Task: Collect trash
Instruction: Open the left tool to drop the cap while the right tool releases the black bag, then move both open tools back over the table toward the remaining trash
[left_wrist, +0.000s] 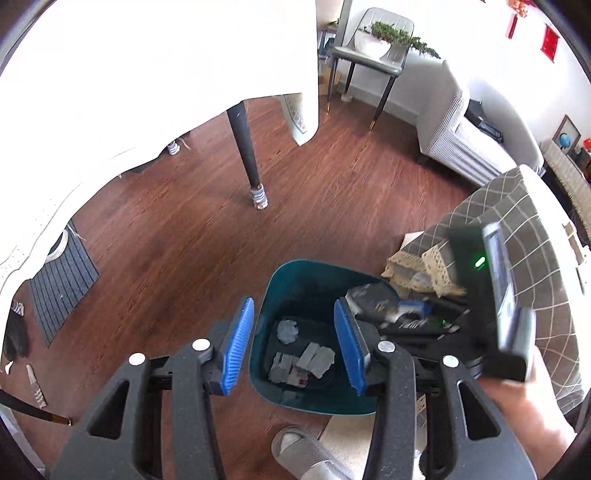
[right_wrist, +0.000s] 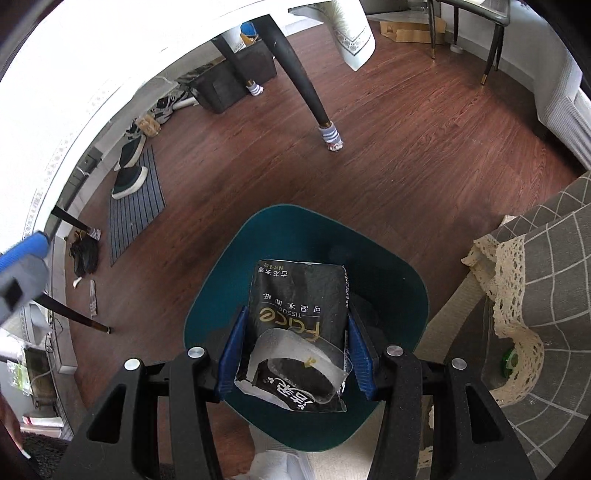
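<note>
1. A black tissue packet (right_wrist: 295, 332) was held clamped between the jaws of the right gripper (right_wrist: 295, 360), its long axis running forward along the fingers.
2. The teal bin (right_wrist: 207, 295) lay directly beneath those jaws, with scraps (left_wrist: 303, 363) already inside.
3. The left gripper (left_wrist: 293, 349) was seen empty, its jaws parted above the bin.

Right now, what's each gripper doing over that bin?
Left gripper open, empty. Right gripper shut on black tissue pack, above teal bin. Nothing in the way.
</note>
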